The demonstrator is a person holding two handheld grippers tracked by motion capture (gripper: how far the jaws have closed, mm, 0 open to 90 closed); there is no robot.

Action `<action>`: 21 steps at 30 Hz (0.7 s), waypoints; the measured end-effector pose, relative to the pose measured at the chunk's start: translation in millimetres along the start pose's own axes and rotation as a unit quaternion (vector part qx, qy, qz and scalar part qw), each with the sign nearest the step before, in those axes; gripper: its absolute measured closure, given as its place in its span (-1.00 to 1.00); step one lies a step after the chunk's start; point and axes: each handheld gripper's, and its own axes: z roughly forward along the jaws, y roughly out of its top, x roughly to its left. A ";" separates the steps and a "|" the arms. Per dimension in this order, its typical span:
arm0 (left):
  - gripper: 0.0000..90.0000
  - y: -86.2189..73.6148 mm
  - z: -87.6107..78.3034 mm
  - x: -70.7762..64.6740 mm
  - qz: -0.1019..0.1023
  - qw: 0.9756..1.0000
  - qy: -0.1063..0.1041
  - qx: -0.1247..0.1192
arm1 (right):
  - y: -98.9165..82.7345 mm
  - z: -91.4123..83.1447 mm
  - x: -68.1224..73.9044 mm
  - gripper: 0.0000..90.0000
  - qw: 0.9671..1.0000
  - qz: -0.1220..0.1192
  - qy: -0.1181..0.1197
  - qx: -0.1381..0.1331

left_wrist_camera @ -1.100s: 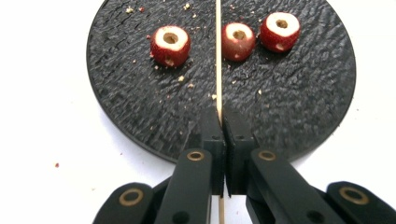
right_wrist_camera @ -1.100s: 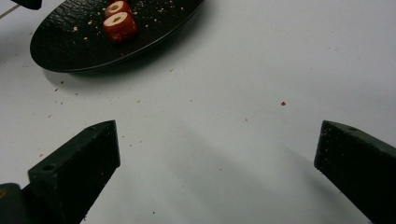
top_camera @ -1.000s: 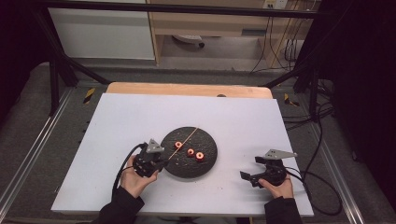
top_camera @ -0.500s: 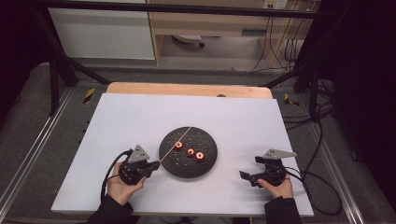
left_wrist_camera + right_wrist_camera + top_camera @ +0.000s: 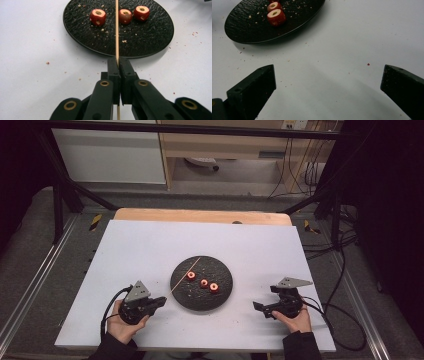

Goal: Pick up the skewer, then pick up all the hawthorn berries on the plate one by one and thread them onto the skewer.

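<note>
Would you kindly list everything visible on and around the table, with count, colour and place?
plate: one, black, textured, near the middle of the table's front half
fruit pieces: three, red, cored, in a row on the plate
skewer: one, pale wood, reaching over the plate's left part
crumbs: many, pale, on the plate and table
table: one, white top
left gripper: one, black, shut on the skewer, left of the plate
right gripper: one, black, jaws wide apart, right of the plate
hands: two, at the table's front edge
</note>
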 end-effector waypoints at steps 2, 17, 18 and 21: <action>0.96 -2.0 -0.5 0.8 -0.001 1.000 -0.001 0.000 | 2.6 1.2 1.6 -0.99 1.000 -0.007 0.000 0.000; 0.96 -9.5 -2.2 2.3 -0.003 1.000 -0.011 -0.007 | 29.0 15.5 26.1 -0.99 0.999 -0.028 -0.008 0.031; 0.96 -9.6 -2.2 2.5 -0.003 1.000 -0.011 -0.007 | 31.5 16.2 27.4 -0.99 0.999 -0.030 -0.006 0.033; 0.96 -10.4 -2.1 2.6 -0.003 1.000 -0.008 -0.006 | 39.6 20.7 31.1 -0.98 0.999 -0.034 -0.007 0.040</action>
